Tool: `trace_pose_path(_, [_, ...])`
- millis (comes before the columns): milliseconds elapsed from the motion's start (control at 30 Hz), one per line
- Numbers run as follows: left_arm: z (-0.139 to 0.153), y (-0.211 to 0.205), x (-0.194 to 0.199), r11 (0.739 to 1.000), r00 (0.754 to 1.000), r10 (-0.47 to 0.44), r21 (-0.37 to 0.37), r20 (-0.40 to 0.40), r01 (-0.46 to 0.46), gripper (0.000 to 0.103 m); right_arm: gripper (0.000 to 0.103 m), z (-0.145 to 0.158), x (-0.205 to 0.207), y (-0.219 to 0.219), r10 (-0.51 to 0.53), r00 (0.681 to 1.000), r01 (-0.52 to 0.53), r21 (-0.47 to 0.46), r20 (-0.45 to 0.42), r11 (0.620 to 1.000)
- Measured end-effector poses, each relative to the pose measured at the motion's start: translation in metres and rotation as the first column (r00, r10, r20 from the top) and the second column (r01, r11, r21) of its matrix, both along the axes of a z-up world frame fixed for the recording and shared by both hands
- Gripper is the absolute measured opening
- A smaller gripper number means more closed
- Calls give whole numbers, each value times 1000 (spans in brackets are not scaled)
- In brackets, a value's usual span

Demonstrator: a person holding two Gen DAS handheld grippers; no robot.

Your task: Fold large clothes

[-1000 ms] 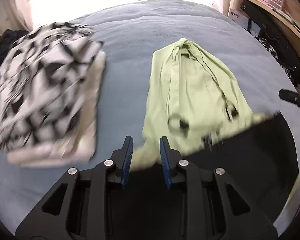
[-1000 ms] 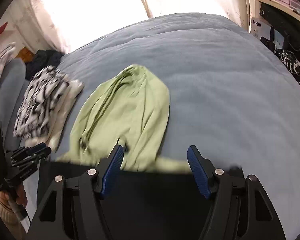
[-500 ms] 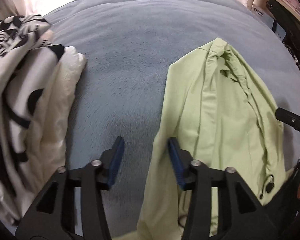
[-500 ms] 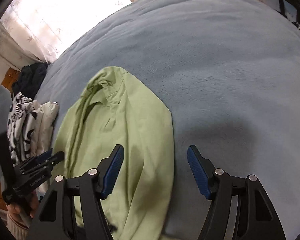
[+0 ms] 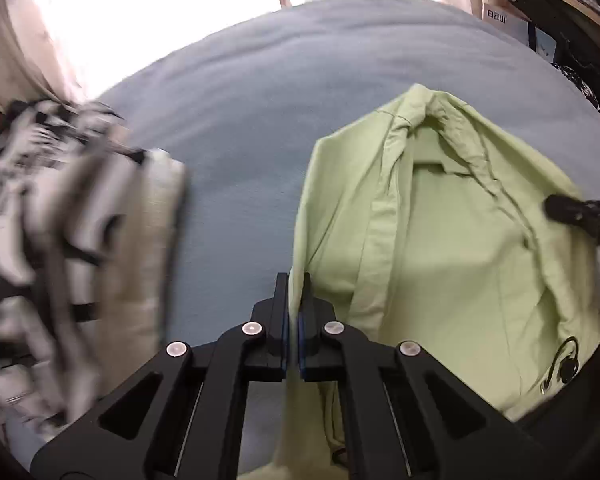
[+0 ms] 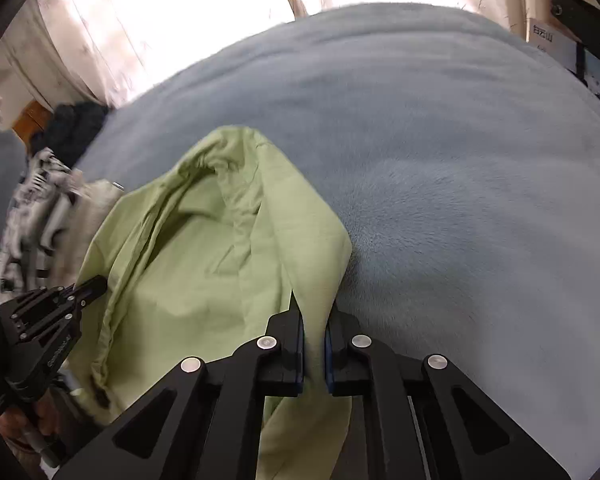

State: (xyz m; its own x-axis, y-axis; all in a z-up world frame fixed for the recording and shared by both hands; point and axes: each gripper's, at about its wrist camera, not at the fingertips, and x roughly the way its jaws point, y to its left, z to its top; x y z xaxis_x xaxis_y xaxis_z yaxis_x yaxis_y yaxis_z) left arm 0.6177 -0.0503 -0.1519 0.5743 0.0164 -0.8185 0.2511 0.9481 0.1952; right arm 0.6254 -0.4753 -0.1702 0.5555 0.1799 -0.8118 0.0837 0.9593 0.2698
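A light green hooded garment [image 5: 452,240] lies on the grey-blue bed, hood end pointing away; it also shows in the right wrist view [image 6: 204,264]. My left gripper [image 5: 295,284] is shut on the garment's left edge. My right gripper [image 6: 314,312] is shut on its right edge, with cloth pinched between the pads. The right gripper's tip [image 5: 580,216] shows at the right of the left wrist view, and the left gripper's body [image 6: 48,320] at the lower left of the right wrist view. A black cord with a stopper [image 5: 564,364] lies on the garment.
A stack of folded clothes, black-and-white patterned over cream [image 5: 72,248], sits on the bed [image 5: 252,128] to the garment's left. A dark clothing heap [image 6: 76,124] lies by the curtain. Shelves and a box [image 5: 500,20] stand at the far right.
Both grippers have gone from open to shut on the green garment's side edges. Both have dropped closer to the cloth, which now lifts slightly at the pinched edges.
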Motion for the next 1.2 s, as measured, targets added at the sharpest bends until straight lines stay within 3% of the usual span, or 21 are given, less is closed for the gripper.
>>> trace_pose_path(233, [72,43,-79,999,994,-16,-44,110,21,1,7,95,-89,11,69,981,-79,47,181,996])
trace_pose_path(367, [94,79,-155,992,992,1,-124,129,15,1,7,118,-154,20,122,964,-136,43,234,990])
trace_pose_path(467, [78,110,-215,976,997,32,-217,70,-16,1,10,102,-207,24,133,972,-139,19,196,990])
trace_pose_path(533, [58,126,-244,966,999,43,-253,-3,-42,2,14,80,-237,27,132,984,-133,-8,120,991])
trace_pose_path(633, [22,143,-283,958,987,93,-259,-128,-124,2,14,51,-271,30,142,990,-142,-27,18,990])
trace_pose_path(800, [-7,160,-344,936,969,123,-299,-215,-185,2,15,13,-344,26,125,990,-127,-16,-71,992])
trace_pose_path(933, [-11,165,-375,921,961,122,-332,-247,-202,2,17,-6,-405,39,107,993,-106,20,-56,994])
trace_pose_path(1067, [-6,163,-401,907,961,120,-367,-249,-209,3,41,-9,-451,44,86,996,-85,51,-25,995])
trace_pose_path(1200, [-2,150,-416,886,964,89,-421,-251,-192,4,42,2,-479,51,88,996,-89,91,10,992])
